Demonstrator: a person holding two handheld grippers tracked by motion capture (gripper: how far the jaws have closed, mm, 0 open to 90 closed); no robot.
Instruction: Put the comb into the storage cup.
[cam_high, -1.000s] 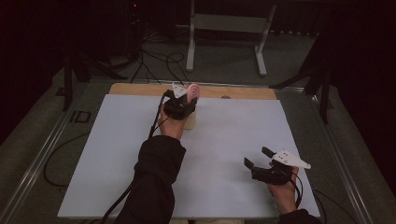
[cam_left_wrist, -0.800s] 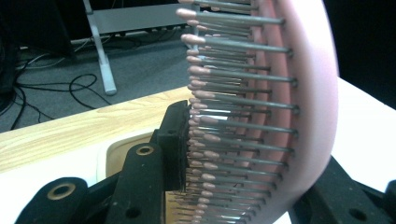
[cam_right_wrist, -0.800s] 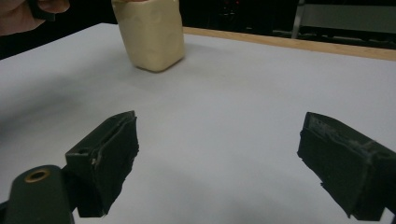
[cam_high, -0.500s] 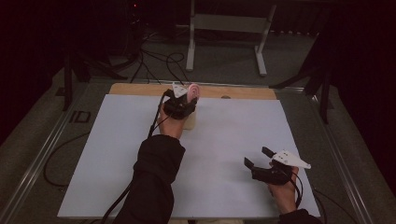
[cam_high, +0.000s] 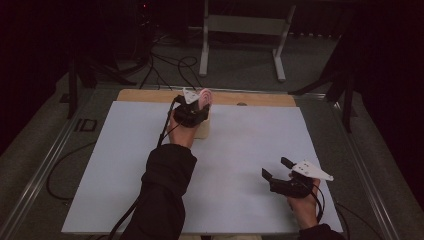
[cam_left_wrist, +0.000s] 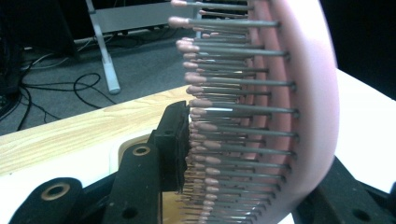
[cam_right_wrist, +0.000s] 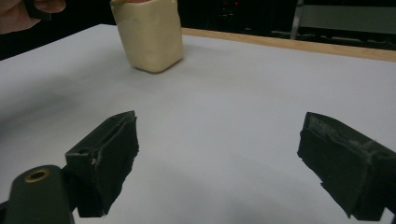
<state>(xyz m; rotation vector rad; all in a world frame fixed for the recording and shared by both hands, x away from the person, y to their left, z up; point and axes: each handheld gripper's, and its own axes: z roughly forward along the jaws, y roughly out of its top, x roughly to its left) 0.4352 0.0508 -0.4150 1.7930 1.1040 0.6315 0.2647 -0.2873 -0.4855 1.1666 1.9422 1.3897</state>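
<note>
Left claw (cam_high: 197, 102) pinching pink hairbrush (cam_left_wrist: 280, 116), jaws just easing apart, brush upright between them right above cream cup (cam_right_wrist: 148, 35). Long axis vertical, lined up with cup's mouth. Right claw (cam_right_wrist: 224, 163) spread, empty, well apart from cup.

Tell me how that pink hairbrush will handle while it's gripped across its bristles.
The pink hairbrush probably feels light: plastic back, thin pins. The bristles likely flex under the left tongs, whose one pad presses on their tips, so the grip may feel springy and let the brush twist. The rounded back could slip against the other pad.
</note>
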